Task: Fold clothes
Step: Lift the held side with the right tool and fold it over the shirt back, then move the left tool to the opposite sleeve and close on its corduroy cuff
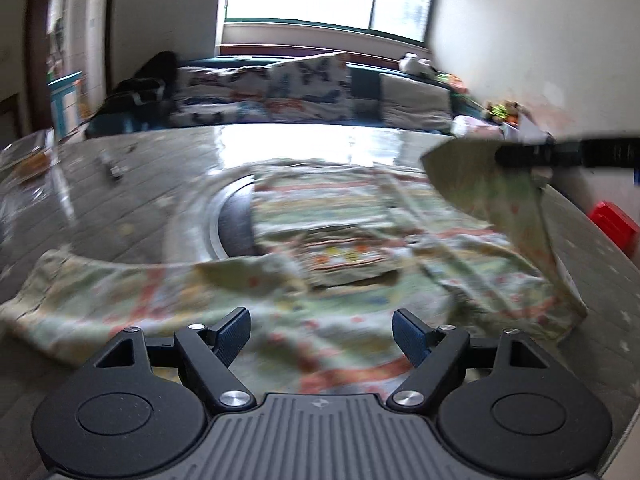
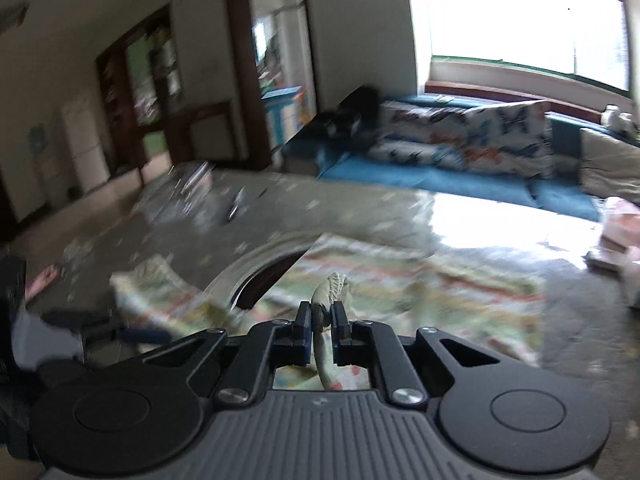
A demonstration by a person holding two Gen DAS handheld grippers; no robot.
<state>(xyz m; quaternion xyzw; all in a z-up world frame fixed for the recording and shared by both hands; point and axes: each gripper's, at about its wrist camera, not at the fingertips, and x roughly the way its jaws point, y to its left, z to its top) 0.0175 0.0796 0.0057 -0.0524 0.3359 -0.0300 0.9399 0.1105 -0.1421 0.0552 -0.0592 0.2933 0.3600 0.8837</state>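
Meanwhile the right gripper (image 2: 321,322) pinches a lifted corner of the patterned garment (image 1: 340,216), which lies spread across the grey table (image 1: 160,168); the left gripper (image 1: 321,336) hovers spread above its near edge.

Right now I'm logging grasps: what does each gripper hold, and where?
The right gripper pinches the patterned garment at a bunched edge, lifting it. The left gripper is open, holding nothing.

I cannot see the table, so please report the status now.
Left gripper open, empty, above the patterned garment. Right gripper shut on a lifted sleeve. Nothing blocking the fold.
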